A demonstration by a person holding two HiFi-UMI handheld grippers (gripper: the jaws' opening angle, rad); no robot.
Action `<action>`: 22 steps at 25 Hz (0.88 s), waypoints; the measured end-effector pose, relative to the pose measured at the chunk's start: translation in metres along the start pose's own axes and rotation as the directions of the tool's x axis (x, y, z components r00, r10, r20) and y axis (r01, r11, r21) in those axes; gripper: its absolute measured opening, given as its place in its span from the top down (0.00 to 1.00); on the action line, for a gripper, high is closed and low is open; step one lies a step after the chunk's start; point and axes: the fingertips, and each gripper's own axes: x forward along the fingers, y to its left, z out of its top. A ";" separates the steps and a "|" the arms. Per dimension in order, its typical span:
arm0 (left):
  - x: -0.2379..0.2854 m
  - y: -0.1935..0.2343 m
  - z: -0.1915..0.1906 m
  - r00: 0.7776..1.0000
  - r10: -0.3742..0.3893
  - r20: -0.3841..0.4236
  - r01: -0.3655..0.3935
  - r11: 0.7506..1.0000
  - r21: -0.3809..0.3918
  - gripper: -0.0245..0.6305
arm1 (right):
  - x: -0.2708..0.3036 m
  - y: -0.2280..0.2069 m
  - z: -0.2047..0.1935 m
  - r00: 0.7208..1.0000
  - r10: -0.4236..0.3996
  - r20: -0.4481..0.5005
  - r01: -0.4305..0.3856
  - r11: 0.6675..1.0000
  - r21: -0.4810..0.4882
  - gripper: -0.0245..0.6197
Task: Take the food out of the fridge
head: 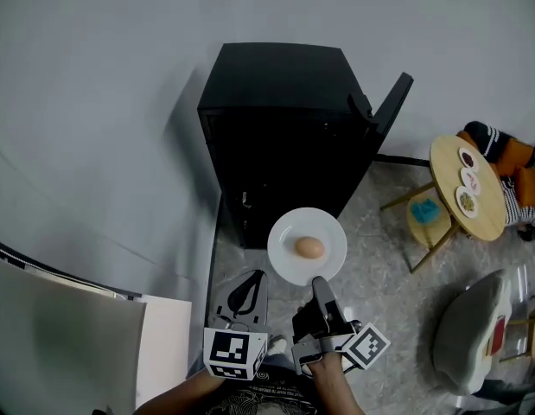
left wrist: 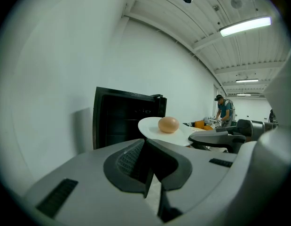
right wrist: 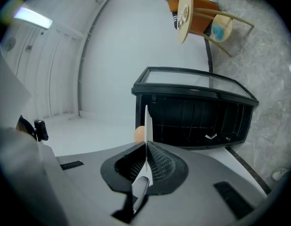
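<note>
1. Right gripper view: the right gripper (right wrist: 146, 147) is clenched on the near rim of the plate (right wrist: 147, 119).
2. The egg (head: 309, 247) lies loose at the plate's centre, outside the open fridge (head: 284, 119).
3. Beside it, the left gripper (left wrist: 147, 173) is closed on nothing.
4. A tilt from that one-edge grip could roll the egg off.

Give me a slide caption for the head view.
The right tongs hold a white plate bearing one egg in front of the open black fridge.

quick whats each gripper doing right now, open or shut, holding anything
Left gripper: shut, nothing in it.
Right gripper: shut on the rim of the white plate, which carries an egg.
</note>
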 end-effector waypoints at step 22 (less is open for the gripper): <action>-0.012 -0.007 0.001 1.000 -0.005 0.020 0.005 1.000 0.022 0.93 | -0.006 0.009 -0.010 1.000 0.019 -0.007 -0.020 1.000 -0.016 0.92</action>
